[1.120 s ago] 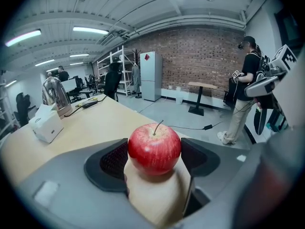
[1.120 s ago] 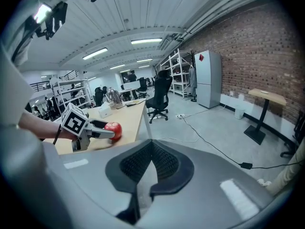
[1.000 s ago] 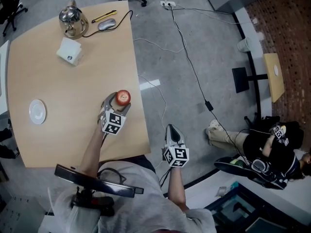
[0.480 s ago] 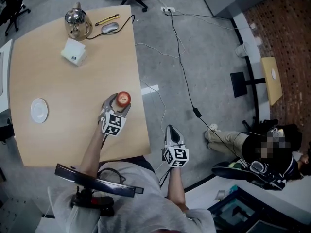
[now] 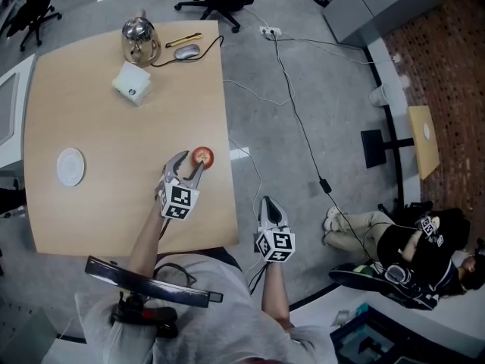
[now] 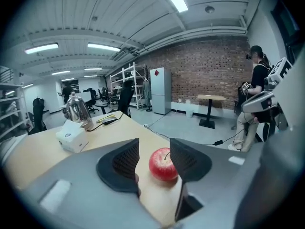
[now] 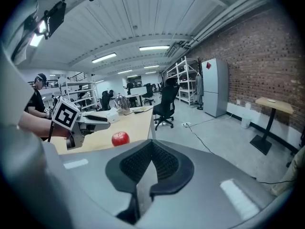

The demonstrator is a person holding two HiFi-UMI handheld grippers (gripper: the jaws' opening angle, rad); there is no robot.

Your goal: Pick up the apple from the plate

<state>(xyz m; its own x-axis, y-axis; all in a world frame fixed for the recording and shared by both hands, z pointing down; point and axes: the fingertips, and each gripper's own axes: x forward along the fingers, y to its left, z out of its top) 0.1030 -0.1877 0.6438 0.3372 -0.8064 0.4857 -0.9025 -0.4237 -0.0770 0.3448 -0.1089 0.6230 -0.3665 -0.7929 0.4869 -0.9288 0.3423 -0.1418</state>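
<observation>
Head view: my left gripper (image 5: 189, 164), jaws just closing yet spread, reaches the apple (image 5: 202, 156), which sits on the wooden table (image 5: 98, 127) by its edge, the plate (image 5: 70, 166) well apart from it. Left gripper view: the apple lies between the pads (image 6: 125, 161), ungripped; a lopsided squeeze could knock it onto the floor (image 6: 190, 123). Right gripper view: my right gripper (image 7: 152, 151) is pressed together, empty, with a brick wall (image 7: 267, 56) beyond the apple.

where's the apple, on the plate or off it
Off it: the apple is at the edge of the table, far from the bare white plate.
</observation>
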